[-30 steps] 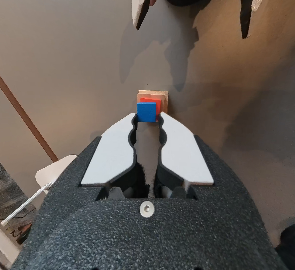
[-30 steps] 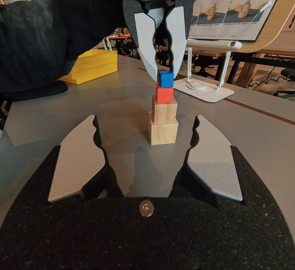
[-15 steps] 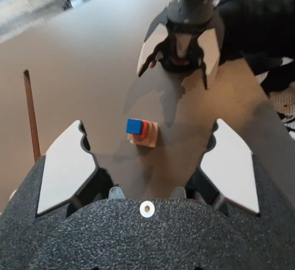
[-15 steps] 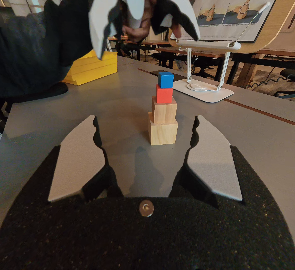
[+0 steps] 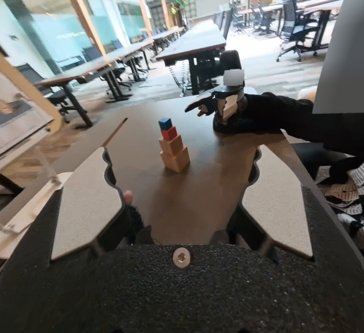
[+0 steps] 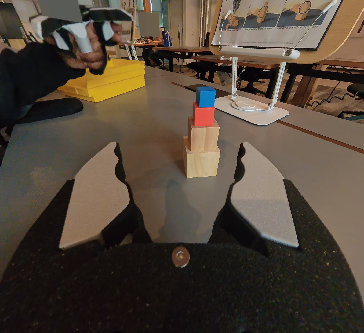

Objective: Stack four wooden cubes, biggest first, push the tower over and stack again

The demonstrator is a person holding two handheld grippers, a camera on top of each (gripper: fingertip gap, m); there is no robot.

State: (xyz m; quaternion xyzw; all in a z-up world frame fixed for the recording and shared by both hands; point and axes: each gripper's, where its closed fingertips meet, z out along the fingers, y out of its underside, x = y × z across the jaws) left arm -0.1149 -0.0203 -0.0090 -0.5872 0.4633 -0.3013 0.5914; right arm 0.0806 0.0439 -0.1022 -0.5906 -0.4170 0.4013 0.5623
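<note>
This is an open-plan office or shared workspace. Long rows of desks (image 5: 189, 45) with dark metal legs run back through a wide room, with black swivel office chairs (image 5: 297, 34) on castors pulled up to them. Glass-walled partitions (image 5: 65, 28) framed by slanting timber posts (image 5: 82, 12) line one side, and a potted green plant (image 5: 177, 2) stands near the far wall under an exposed ceiling. The floor is carpeted. In the right wrist view, more desks (image 6: 177, 49) stand behind the grey worktable (image 6: 78, 146), which carries a stack of yellow plastic trays (image 6: 110, 85) and a printed instruction sheet on a white stand (image 6: 256, 110).
</note>
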